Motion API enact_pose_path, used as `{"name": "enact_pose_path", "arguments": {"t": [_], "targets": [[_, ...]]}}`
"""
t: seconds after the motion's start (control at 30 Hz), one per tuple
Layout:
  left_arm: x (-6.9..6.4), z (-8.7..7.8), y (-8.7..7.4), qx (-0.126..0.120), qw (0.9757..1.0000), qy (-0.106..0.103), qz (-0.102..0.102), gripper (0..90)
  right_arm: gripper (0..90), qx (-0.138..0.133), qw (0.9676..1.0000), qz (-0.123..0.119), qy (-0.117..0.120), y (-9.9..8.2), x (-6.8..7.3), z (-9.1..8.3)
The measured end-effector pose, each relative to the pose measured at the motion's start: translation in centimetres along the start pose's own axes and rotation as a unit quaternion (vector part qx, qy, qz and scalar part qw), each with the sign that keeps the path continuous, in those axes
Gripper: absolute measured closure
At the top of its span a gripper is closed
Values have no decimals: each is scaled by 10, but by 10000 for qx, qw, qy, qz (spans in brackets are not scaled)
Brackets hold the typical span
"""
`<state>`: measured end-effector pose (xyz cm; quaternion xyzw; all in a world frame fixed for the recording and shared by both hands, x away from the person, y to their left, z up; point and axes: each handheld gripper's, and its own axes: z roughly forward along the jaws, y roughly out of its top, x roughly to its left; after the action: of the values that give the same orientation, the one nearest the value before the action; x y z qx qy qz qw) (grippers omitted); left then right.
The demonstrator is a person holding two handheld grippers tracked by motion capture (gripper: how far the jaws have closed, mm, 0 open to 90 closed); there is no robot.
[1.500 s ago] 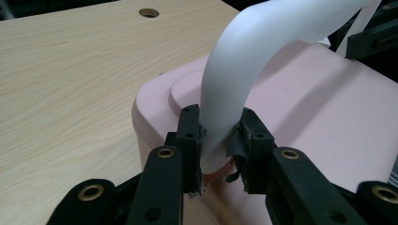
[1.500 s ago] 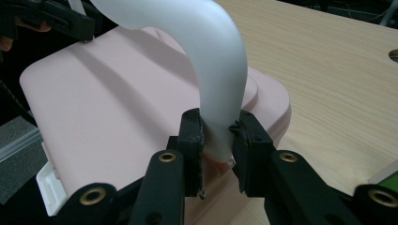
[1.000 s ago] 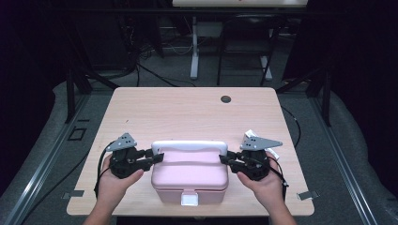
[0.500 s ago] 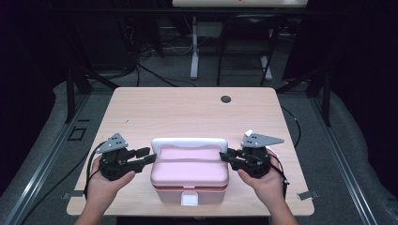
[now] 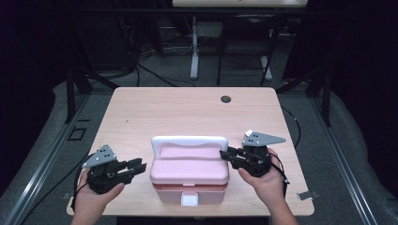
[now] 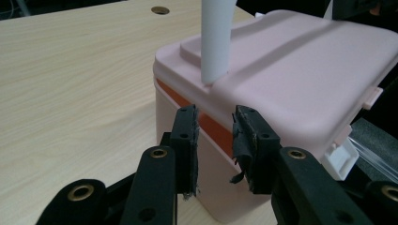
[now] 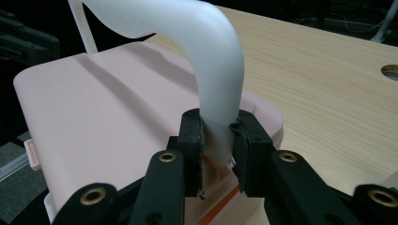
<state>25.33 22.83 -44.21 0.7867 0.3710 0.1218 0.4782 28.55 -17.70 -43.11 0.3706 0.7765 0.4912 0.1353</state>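
A pink lidded box (image 5: 190, 176) with a white carry handle (image 5: 187, 139) stands near the front edge of the wooden table (image 5: 187, 110). My right gripper (image 5: 225, 153) is shut on the right end of the handle (image 7: 213, 61), its pads pressing the white bar from both sides above the lid (image 7: 94, 103). My left gripper (image 5: 137, 166) hovers a short way left of the box, open. Its jaws have just been closing, with nothing between them. In the left gripper view the box's corner (image 6: 300, 61) lies just beyond my left gripper (image 6: 216, 124).
A white latch (image 5: 189, 200) sits on the box's front face. A dark round hole (image 5: 225, 99) marks the far side of the table. Bare tabletop stretches behind and to the left of the box. Dark floor, cables and stands surround the table.
The left gripper has drawn back to the left, away from the left end of the handle and the box. The right gripper and the box have stayed put.
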Motion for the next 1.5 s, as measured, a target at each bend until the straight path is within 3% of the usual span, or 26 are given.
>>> {"name": "enact_pose_path", "arguments": {"t": [0.27, 0.6, 0.97, 1.27, 1.5], "targets": [[-5, -5, -14, 55, 10000, -10, 43, 748, 741, -58, 10000, 9, -15, 1, 1, -1], [-13, 6, -25, 201, 9997, -140, 84, 778, 741, -69, 10000, 13, -14, 1, 1, -1], [-24, 10, -21, 216, 9992, -207, 251, 769, 741, -57, 10000, 15, -3, 0, 1, -1], [-28, 8, -19, 82, 9994, -64, 317, 756, 736, -90, 10000, 34, 6, 0, -1, -1], [-28, 6, -15, 9, 9994, -26, 358, 755, 679, -105, 9999, -10, -73, 0, -1, -1]]}}
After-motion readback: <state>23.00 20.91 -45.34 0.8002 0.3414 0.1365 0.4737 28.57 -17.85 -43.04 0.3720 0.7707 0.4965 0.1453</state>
